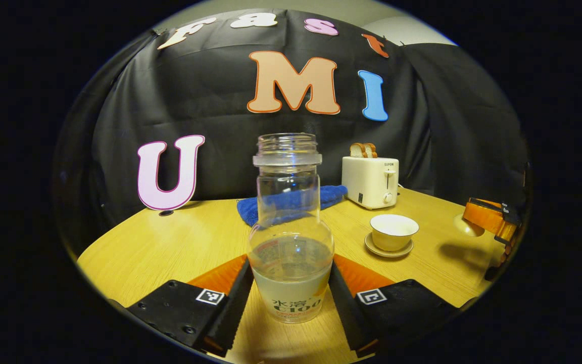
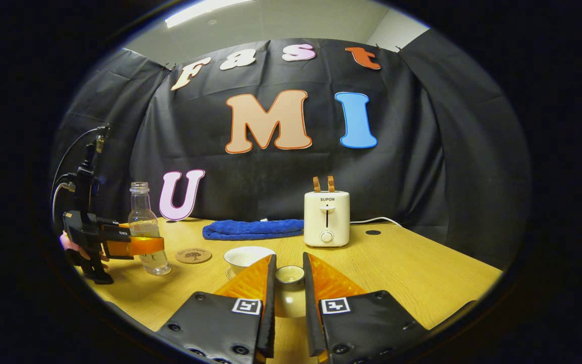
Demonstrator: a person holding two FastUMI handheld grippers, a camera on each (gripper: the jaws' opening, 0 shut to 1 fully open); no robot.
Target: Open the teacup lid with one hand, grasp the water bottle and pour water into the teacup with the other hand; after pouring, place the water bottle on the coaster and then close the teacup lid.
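The uncapped water bottle (image 1: 291,237), about a third full of clear liquid, stands on the wooden bench (image 1: 170,247) between the left gripper (image 1: 291,283) jaws, which flank its lower body; contact cannot be told. The open teacup (image 1: 393,231) sits on its saucer (image 1: 388,250) nearby, its contents unseen. The right gripper (image 2: 289,283) jaws clamp the teacup lid (image 2: 290,275). A coaster (image 2: 193,255), blue towel (image 2: 253,228) and toaster (image 2: 327,218) occupy the bench.

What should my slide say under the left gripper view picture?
Left gripper closes around the water bottle, uncovered teacup waiting nearby.
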